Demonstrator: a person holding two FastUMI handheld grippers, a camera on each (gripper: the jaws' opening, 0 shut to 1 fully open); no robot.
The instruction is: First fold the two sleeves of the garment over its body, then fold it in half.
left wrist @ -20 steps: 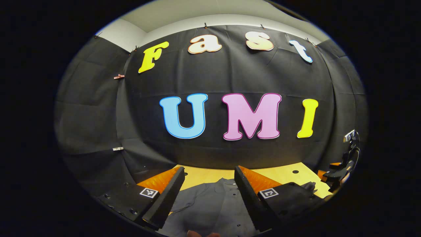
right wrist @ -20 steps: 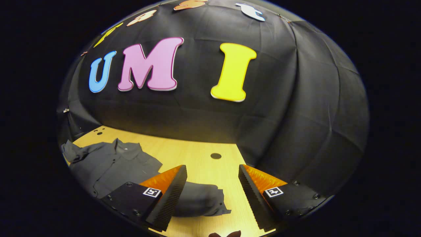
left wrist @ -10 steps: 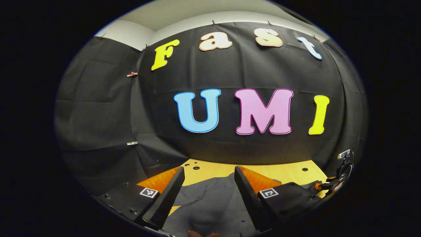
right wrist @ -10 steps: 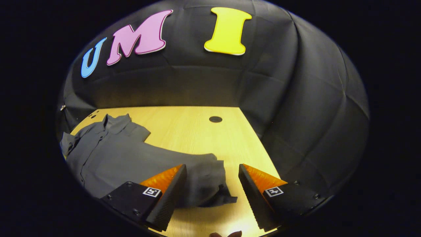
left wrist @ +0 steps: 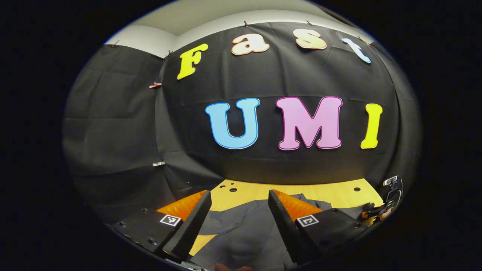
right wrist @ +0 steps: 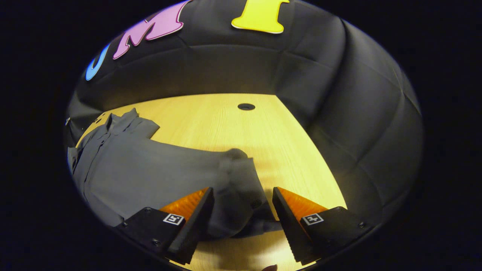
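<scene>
Grey button-up shirt (right wrist: 143,169) lies flat on the wooden bench (right wrist: 241,128), collar (right wrist: 120,120) toward the booth's back wall, front placket up. In the right gripper view the near sleeve (right wrist: 237,188) runs out sideways from the body across the bench, its cuff end bunched and slightly blurred; the sleeve end sits in the gap between the fingers of the right tongs (right wrist: 243,222). Those tongs are spread wide apart, neither finger visibly pressing on the cloth; cannot tell whether the tips touch the bench. A dark round hole (right wrist: 246,107) in the bench top sits beyond the sleeve, well apart from it, near the black cloth wall (right wrist: 339,113). In the left gripper view the shirt body (left wrist: 244,233) shows between the fingers of the left tongs (left wrist: 237,222), which are also spread apart with nothing clamped, above the shirt; height over it unclear. Bare bench (left wrist: 339,194) runs behind the shirt up to the wall, with small holes (left wrist: 233,189) near the back edge. At the far right edge of that view the other tongs (left wrist: 388,203) show low over the bench, small and partly cut off.
</scene>
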